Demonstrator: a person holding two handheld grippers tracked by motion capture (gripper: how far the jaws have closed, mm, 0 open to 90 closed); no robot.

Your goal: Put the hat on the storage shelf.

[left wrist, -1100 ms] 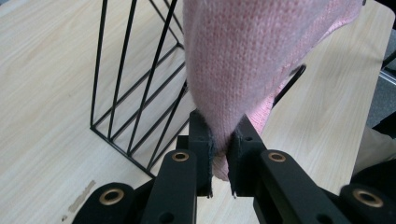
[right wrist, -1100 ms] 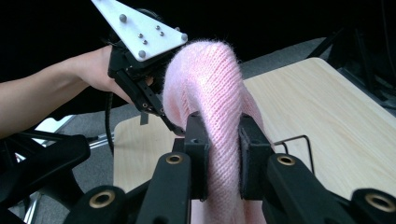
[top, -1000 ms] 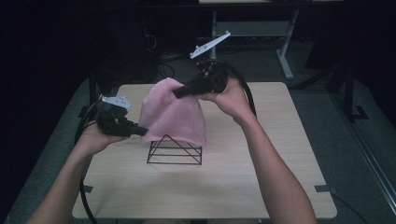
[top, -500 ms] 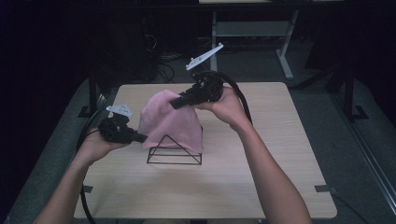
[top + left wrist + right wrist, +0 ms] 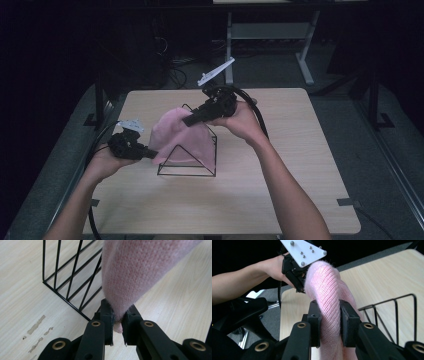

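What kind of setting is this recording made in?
Probably a lab or workshop set up for recording: one light wooden table in a dark room, loose cables on the floor behind it, and a metal-legged workbench further back.

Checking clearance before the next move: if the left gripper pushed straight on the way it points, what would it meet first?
The left gripper is shut on the pink knit cloth; straight ahead, beyond that cloth, likely comes the black wire rack, though depth is unclear.

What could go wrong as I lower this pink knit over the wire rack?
The pink knit could snag on the wire rack and drag it. The left gripper pinches only a corner, which may slip out. The right gripper, jaws just opening around a thick fold, may drop its side early.
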